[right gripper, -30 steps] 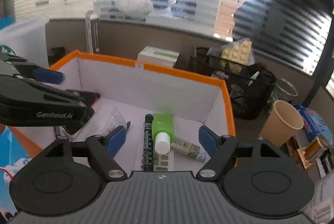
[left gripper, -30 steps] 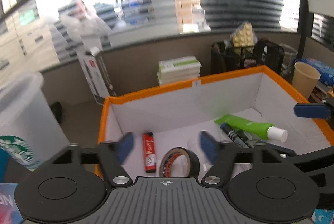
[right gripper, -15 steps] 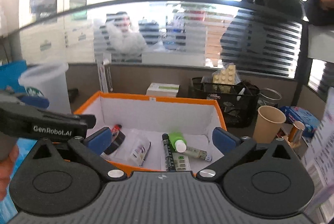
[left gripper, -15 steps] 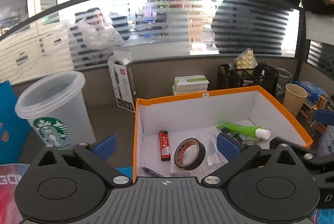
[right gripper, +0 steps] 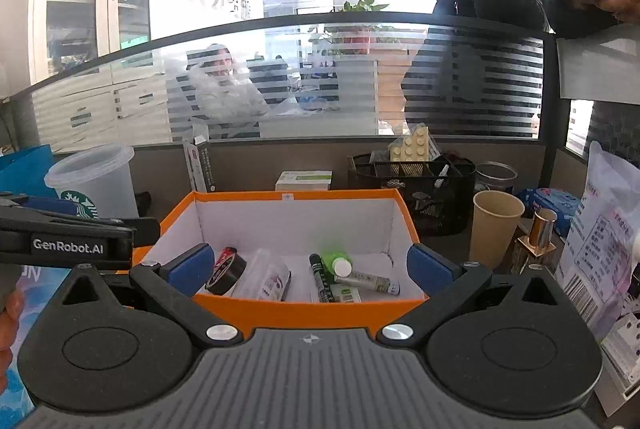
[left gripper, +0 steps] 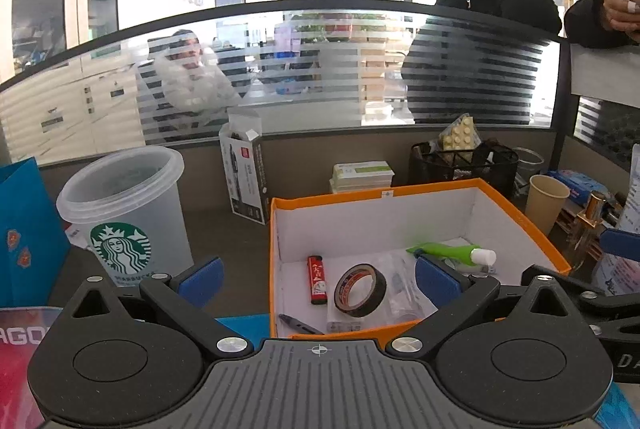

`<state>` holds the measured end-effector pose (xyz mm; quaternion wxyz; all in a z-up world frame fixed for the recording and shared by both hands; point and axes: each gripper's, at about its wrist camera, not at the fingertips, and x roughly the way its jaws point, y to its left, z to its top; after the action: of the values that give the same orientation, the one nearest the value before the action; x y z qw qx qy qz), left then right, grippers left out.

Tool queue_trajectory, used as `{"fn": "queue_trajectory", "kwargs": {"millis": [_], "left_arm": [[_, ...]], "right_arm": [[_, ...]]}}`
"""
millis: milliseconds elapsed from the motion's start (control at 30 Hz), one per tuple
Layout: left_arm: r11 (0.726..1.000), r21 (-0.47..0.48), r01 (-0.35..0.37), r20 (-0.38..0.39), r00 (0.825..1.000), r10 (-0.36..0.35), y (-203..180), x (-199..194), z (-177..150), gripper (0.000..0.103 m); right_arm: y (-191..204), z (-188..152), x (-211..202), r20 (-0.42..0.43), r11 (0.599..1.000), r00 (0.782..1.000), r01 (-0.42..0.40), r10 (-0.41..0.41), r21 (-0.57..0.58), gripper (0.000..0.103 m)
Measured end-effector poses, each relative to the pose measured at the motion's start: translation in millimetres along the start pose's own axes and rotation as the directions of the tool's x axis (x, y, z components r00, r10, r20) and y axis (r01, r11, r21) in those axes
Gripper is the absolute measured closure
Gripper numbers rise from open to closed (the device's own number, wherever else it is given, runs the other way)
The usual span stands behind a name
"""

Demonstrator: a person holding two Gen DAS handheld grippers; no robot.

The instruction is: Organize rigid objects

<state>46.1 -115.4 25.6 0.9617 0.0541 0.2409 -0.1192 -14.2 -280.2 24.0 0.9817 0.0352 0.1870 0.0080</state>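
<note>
1. Orange card rims the white-lined box [left gripper: 416, 189]; it sits on the desk in front of both your grippers, and most of the small items already lie inside it.
2. Your left gripper [left gripper: 318, 277] is spread wide and carries nothing. Your right gripper [right gripper: 306, 265] is also wide and empty, with both held back above the box's near wall.
3. On the box floor the red lighter [left gripper: 317, 279] lies at the left, the roll of tape [left gripper: 360, 289] just beside it, a clear packet [right gripper: 264, 275] under and next to the roll, and the green tube [left gripper: 448, 253], black marker [right gripper: 322, 279] and a small labelled vial [right gripper: 368, 283] cluster at the right.
4. Handling, as I judge it: the lighter and marker are light, stiff and smooth, so pinch them across the middle of the barrel. The tape is rigid across its ring; grip one wall of it through the hole.
5. The tube will likely dent, so hold it near the white cap. The packet looks slippery and floppy.
6. A dark pen-like piece [left gripper: 300, 325] lies at the near left corner, tight to the wall; there is little room for a finger there.
7. Open room is straight above the box. The Starbucks cup [left gripper: 124, 213] stands close on the left, and the paper cup [right gripper: 496, 225] and gold bottle [right gripper: 540, 229] stand right, so avoid sideways sweeps.
</note>
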Motion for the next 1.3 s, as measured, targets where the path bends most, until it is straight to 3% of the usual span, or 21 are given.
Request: {"fn": "queue_trajectory", "kwargs": {"millis": [1300], "left_arm": [[1.000,-0.019,0.025,-0.022,0.999,-0.025,13,-6,-7,0.000]], "right_arm": [[15,-11,9,-0.042,1.000,0.999,-0.009,0.008,-0.010,0.000]]}}
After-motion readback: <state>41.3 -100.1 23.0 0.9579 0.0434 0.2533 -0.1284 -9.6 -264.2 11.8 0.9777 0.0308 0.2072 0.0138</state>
